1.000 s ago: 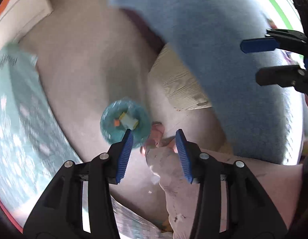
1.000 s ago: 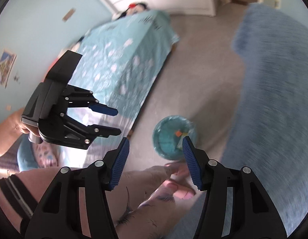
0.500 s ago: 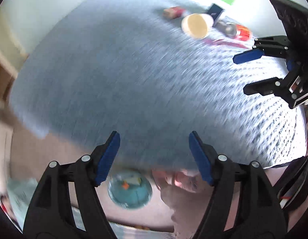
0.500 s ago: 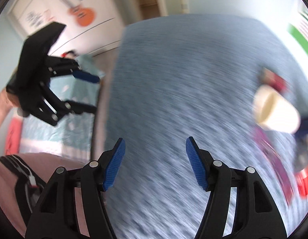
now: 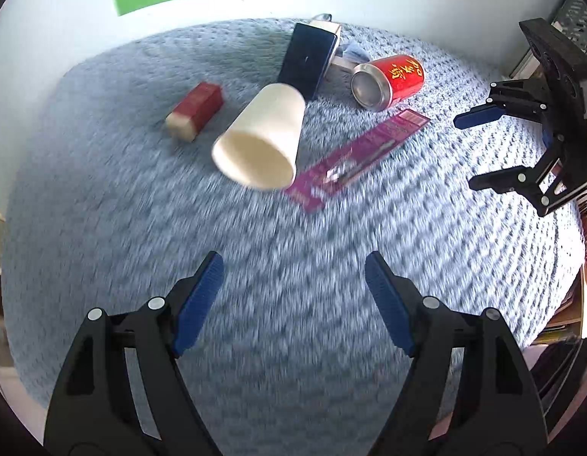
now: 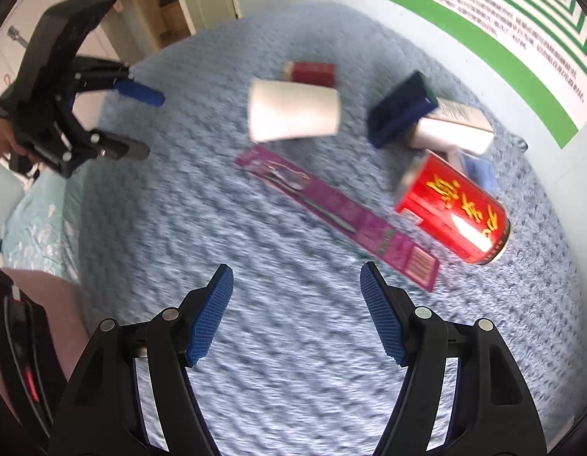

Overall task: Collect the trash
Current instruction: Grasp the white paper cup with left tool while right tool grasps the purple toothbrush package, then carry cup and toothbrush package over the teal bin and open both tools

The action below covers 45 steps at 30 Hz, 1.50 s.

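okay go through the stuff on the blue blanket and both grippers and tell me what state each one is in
Left gripper: open, empty.
Right gripper: open, empty.
Paper cup: on its side, looks empty.
Red can: on its side.
Purple packet: lying flat.
Red box: lying down.
Dark blue box: lying against a white carton.

blue-grey knitted blanket (image 5: 293,235) under everything; green-and-white poster (image 6: 494,22) on the wall; teal patterned bedspread (image 6: 38,228) at left
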{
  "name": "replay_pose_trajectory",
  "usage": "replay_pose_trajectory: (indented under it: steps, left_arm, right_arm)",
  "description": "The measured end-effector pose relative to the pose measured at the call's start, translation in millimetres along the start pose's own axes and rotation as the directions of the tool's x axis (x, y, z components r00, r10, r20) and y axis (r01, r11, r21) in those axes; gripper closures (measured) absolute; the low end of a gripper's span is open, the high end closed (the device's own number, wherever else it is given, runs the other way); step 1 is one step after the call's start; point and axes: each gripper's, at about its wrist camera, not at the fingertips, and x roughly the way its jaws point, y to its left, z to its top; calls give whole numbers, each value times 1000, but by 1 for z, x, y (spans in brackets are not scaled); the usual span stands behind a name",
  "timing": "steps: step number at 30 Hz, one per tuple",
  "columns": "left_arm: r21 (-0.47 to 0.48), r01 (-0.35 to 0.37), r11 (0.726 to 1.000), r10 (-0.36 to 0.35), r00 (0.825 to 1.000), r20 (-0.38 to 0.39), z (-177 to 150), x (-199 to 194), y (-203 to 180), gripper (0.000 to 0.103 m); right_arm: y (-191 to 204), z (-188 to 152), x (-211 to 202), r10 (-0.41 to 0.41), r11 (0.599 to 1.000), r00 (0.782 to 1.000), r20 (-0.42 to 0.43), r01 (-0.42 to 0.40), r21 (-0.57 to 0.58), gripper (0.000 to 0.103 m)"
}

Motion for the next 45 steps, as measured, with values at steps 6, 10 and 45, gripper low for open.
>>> replay_pose_trajectory:
  steps: [6,10,45]
  left_arm:
    - [-17,42,999,-43,998,-42,40,37,8,28]
    - [-60,67,996,-72,995,-71,55,63,17,34]
    - [-280,-42,959,55,998,39,-97,-57,64,98]
  right_arm:
    - [-26,9,31,33,999,999,-44,-34,-16,35]
    - [-28,15,59,39,997,996,-81,-45,-68,36]
    - [96,52,16,308,935,951,-37,-309,-176,99]
